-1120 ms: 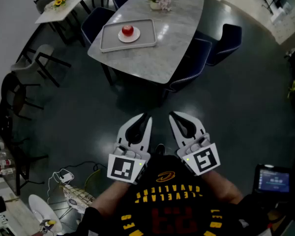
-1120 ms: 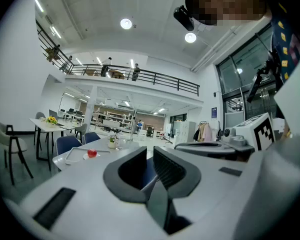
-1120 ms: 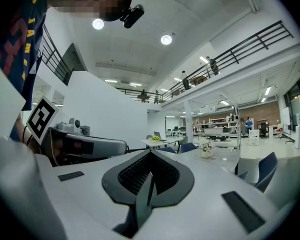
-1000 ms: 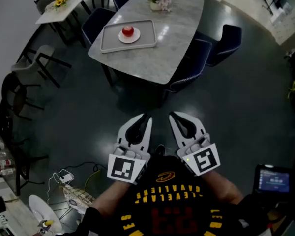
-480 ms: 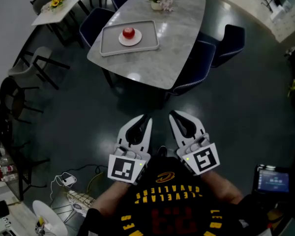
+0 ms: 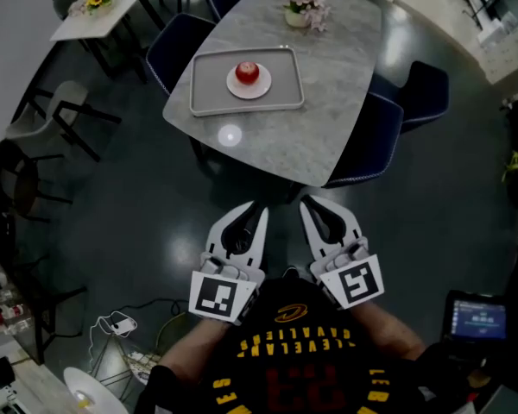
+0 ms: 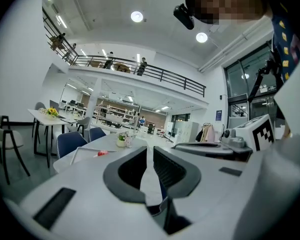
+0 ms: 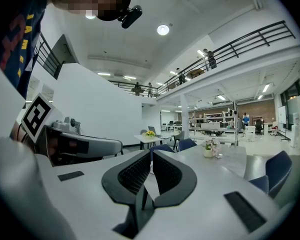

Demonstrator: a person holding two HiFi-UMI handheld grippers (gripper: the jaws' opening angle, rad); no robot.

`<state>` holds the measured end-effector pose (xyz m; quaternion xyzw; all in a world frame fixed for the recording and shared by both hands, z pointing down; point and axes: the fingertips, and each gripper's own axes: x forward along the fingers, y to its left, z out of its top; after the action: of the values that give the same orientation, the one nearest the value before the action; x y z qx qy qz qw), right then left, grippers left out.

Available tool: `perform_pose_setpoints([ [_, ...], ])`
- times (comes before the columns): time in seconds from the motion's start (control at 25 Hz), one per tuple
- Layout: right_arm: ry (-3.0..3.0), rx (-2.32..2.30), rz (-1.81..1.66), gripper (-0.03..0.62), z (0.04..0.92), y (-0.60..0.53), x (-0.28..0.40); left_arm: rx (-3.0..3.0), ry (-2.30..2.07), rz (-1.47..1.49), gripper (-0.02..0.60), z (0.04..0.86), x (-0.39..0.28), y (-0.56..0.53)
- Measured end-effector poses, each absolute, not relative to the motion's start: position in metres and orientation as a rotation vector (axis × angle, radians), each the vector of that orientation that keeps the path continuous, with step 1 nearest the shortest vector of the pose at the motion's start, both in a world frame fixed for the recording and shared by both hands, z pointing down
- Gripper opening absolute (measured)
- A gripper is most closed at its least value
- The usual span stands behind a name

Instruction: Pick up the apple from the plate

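Apple — on plate, tray, desk; well out of reach. Left tongs, right tongs — narrowly parted, empty, carried close to the body, likely for the approach.

In the left gripper view the apple is reduced to a tiny red speck, and the plate under it cannot be made out behind the tray rim. In the head view, the blue chairs are half hidden beneath the table, whose far corner is cut by the top edge. The print on the screen is too small to be read. The person's shirt is clipped at the bottom.
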<state>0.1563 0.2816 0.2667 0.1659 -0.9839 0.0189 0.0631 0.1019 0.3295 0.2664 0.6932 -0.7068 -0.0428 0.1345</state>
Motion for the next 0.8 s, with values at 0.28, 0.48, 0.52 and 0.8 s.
perform_pose_setpoints([
  [0.28,-2.936,0.527,0.041,0.006,0.274,0.264,0.094,1.977,-2.037,-0.148,0.043,0.273,0.033,0.315],
  [0.48,-2.907,0.537,0.075,0.006,0.28,0.25,0.065,1.962,-2.016,-0.16,0.043,0.272,0.002,0.3],
  [0.52,-2.899,0.538,0.084,0.006,0.282,0.247,0.062,1.949,-2.012,-0.157,0.043,0.275,-0.002,0.297],
  [0.8,-2.868,0.518,0.17,0.006,0.304,0.213,0.043,1.886,-2.019,-0.12,0.043,0.289,-0.023,0.272],
])
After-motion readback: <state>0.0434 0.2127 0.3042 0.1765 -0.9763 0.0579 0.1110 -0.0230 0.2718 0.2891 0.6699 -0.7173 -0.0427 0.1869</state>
